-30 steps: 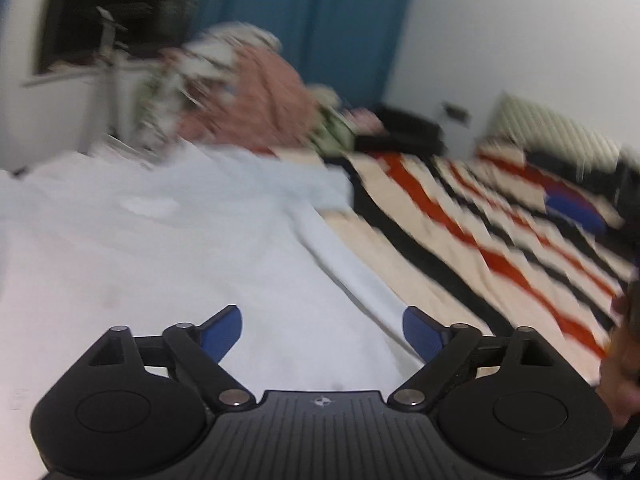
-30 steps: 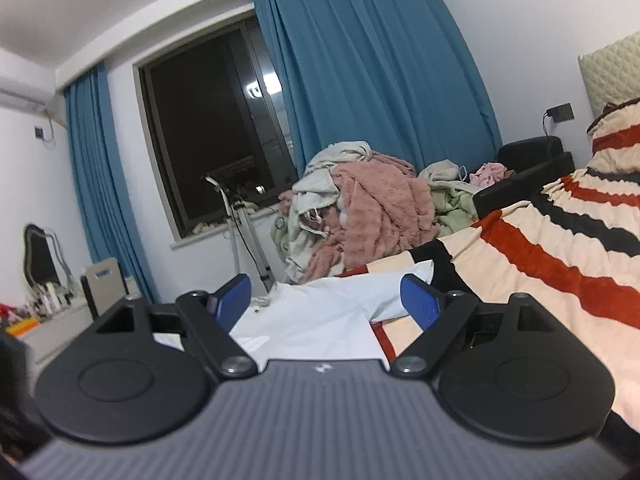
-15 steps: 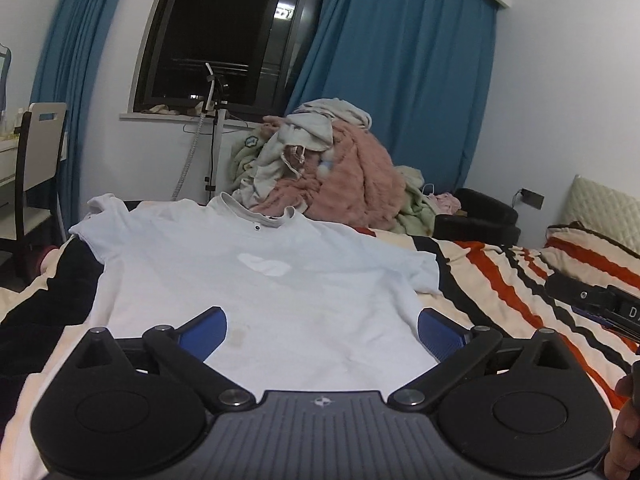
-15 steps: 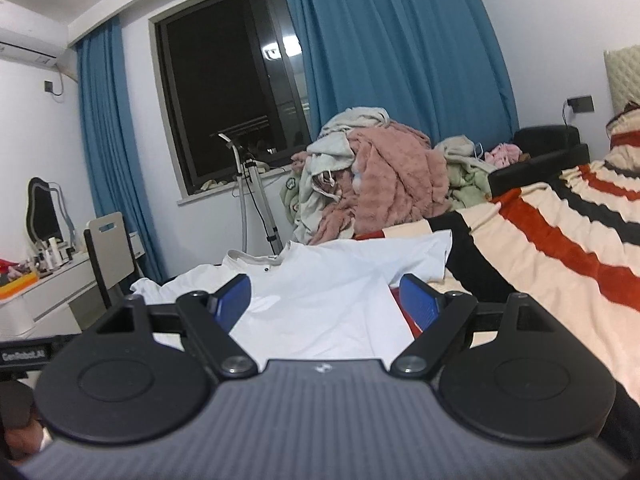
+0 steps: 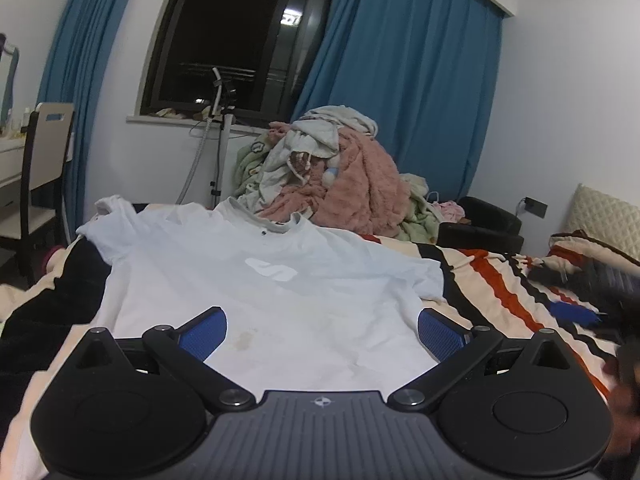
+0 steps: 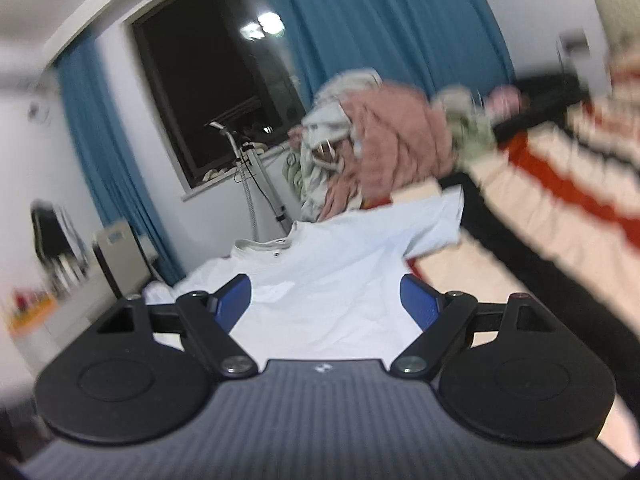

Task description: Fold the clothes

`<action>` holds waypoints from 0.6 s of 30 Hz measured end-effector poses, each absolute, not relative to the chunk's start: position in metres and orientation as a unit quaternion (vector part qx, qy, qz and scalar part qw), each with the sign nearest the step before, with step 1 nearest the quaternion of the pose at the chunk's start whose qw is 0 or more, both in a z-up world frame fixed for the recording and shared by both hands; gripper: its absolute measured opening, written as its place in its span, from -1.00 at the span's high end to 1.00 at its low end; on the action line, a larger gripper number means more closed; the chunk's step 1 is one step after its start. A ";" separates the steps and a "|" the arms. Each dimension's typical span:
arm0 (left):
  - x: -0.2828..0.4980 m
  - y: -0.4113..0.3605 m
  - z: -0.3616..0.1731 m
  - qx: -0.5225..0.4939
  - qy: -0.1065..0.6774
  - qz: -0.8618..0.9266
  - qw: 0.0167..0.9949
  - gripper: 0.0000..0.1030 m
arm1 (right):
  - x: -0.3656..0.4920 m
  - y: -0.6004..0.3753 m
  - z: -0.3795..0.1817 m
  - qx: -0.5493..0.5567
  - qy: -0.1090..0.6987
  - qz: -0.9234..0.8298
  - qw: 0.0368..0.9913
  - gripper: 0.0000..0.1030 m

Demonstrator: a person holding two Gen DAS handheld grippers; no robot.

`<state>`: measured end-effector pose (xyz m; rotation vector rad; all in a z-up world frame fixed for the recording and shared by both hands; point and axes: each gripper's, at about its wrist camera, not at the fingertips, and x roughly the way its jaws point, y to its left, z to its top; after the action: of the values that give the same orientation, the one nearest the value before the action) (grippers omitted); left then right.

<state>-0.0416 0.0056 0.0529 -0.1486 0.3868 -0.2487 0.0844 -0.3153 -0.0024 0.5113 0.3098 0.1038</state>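
A white T-shirt (image 5: 260,276) lies spread flat, collar away from me, on a bed with a striped cover (image 5: 500,280). My left gripper (image 5: 320,332) hovers over the shirt's near hem, open, nothing between its blue pads. In the right wrist view the same shirt (image 6: 328,272) shows, blurred, with my right gripper (image 6: 326,300) open above its lower part and holding nothing. The right gripper also appears at the right edge of the left wrist view (image 5: 580,304), blurred.
A heap of unfolded clothes (image 5: 340,176), pink and pale, sits past the shirt's collar. A garment steamer stand (image 5: 222,140) is by the dark window. A chair (image 5: 44,168) and desk stand at left, a black armchair (image 5: 488,224) at right. A dark cloth (image 5: 48,300) lies left of the shirt.
The left view swung from the shirt's right side to face the whole shirt, then held still. The right view has shifted and tilted, now blurred, nearer over the shirt. Both grippers stayed open.
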 end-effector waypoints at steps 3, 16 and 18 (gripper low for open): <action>-0.039 0.010 0.046 -0.082 0.199 -0.117 0.969 -0.99 | 0.149 -0.337 -0.007 0.301 0.173 0.049 0.937 -0.63; 0.007 0.015 0.011 -0.086 0.237 -0.087 0.964 -0.99 | 0.360 -0.416 -0.176 0.488 0.205 0.010 0.849 -0.56; 0.016 0.015 0.008 -0.086 0.239 -0.083 0.964 -0.99 | 0.376 -0.421 -0.184 0.476 0.182 0.017 0.860 -0.56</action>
<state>0.0157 0.0152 0.0075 -0.1744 0.4836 -0.1674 0.3760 -0.4206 -0.1837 0.9989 0.3824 0.0352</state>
